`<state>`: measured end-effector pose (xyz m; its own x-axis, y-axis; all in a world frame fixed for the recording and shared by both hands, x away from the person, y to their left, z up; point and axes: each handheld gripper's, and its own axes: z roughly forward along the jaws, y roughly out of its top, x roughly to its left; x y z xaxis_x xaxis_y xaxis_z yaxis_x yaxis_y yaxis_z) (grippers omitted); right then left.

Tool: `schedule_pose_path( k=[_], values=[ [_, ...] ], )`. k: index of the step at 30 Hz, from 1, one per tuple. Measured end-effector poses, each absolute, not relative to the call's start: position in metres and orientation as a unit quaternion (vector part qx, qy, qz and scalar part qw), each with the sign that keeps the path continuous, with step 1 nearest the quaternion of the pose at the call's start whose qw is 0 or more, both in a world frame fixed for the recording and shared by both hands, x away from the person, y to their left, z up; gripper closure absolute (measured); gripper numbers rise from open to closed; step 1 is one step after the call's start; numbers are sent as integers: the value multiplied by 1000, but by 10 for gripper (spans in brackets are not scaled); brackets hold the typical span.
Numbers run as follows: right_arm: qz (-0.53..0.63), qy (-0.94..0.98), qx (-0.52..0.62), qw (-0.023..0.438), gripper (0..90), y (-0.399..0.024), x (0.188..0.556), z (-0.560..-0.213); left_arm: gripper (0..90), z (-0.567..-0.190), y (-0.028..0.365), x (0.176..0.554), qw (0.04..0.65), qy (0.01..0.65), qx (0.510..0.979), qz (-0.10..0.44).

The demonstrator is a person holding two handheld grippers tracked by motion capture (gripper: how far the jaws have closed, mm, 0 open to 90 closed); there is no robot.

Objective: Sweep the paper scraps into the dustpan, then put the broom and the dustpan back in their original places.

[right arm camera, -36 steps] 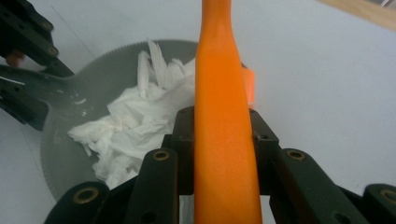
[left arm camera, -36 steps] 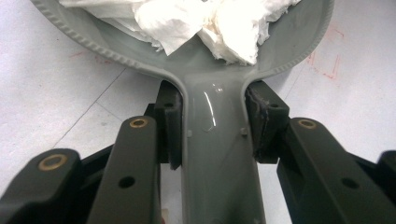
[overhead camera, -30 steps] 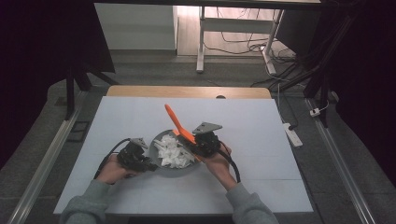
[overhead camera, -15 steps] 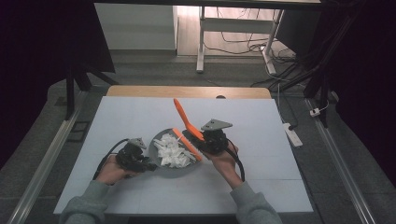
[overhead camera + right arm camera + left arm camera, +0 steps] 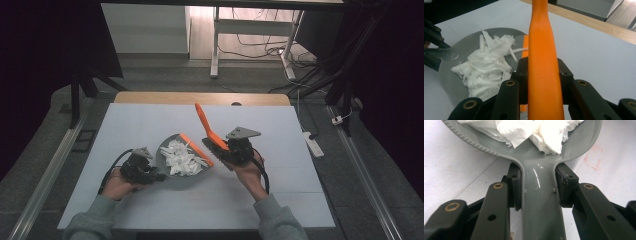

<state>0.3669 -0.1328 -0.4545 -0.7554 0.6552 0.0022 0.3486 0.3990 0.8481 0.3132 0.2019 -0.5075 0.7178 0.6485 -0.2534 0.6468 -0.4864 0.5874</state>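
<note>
The left hand-held gripper (image 5: 537,195) pinched the grey dustpan (image 5: 172,175) handle on the bench (image 5: 300,200), paper scraps (image 5: 182,159) inside. The right hand-held gripper (image 5: 543,82) clamped the orange brush (image 5: 206,127), near the pan's right edge. Sweeping looked finished; emptying likely came next, pan kept level.

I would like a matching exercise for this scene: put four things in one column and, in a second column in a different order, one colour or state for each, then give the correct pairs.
Things:
1. dustpan
2. brush
3. torn paper
4. table top

Colour or state:
A. white scraps heaped in the pan
B. orange, handle clamped in the right gripper
C. pale, flat sheet under everything
D. grey, handle clamped in the left gripper

Pairs: 1-D, 2-B, 3-A, 4-C
</note>
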Motion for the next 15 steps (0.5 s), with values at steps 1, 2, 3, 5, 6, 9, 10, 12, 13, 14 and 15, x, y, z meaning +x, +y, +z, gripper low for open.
schedule_pose_path(
  k=[1, 2, 3, 5, 6, 9, 10, 12, 13, 14, 15],
  values=[
    [455, 819, 306, 170, 711, -135, 366, -454, 616, -507, 202, 313, 340, 380, 860, 2],
    [455, 819, 305, 171, 711, -137, 366, -453, 616, -506, 203, 312, 343, 384, 857, 3],
    [455, 819, 305, 171, 711, -140, 366, -453, 616, -506, 203, 312, 345, 387, 855, 4],
    [454, 819, 308, 171, 711, -145, 365, -453, 616, -506, 205, 311, 349, 393, 851, 6],
    [454, 818, 309, 171, 711, -147, 365, -452, 616, -506, 205, 310, 352, 398, 847, 7],
    [454, 818, 310, 168, 710, -157, 363, -452, 616, -504, 207, 306, 351, 407, 843, 17],
    [453, 818, 310, 168, 711, -160, 362, -452, 616, -504, 207, 304, 356, 411, 839, 20],
    [453, 818, 311, 169, 711, -165, 361, -451, 616, -504, 210, 302, 362, 414, 835, 18],
    [453, 818, 313, 169, 711, -168, 360, -451, 616, -504, 211, 300, 362, 417, 834, 16],
    [453, 817, 315, 168, 710, -170, 360, -451, 616, -504, 211, 299, 361, 419, 833, 19],
    [453, 817, 315, 166, 711, -173, 359, -451, 616, -504, 212, 297, 360, 422, 832, 21]
  ],
)
